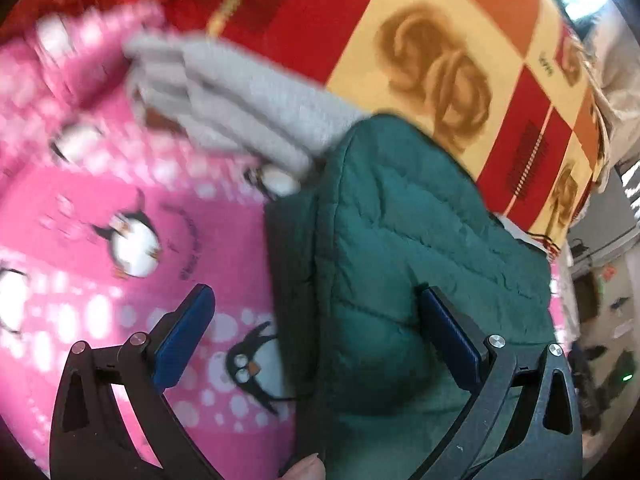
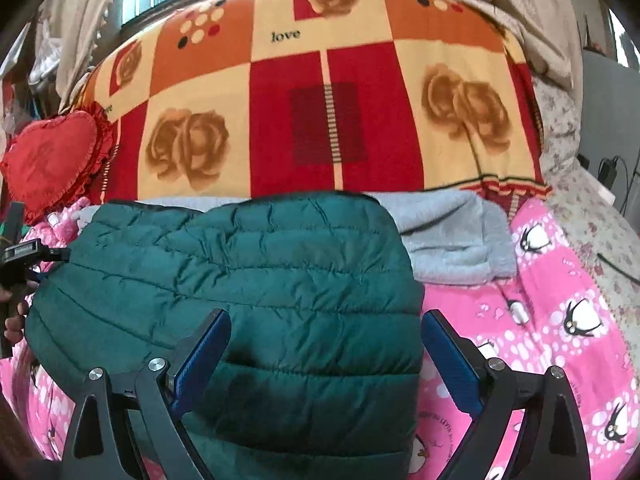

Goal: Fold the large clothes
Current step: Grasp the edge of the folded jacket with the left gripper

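Green quilted jacket lies folded on the pink penguin bedspread, hiding most of the grey garment behind. Right tongs spread wide over it, left tongs spread too; left view blurred, jacket's near edge cut off.

One green jacket, one grey garment, two blankets.

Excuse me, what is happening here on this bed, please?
A person is folding clothes on a bed with hand-held tongs. A green quilted jacket lies folded on the pink penguin sheet, with a folded grey garment behind it. Both the left tongs and the right tongs are open over the jacket, holding nothing.
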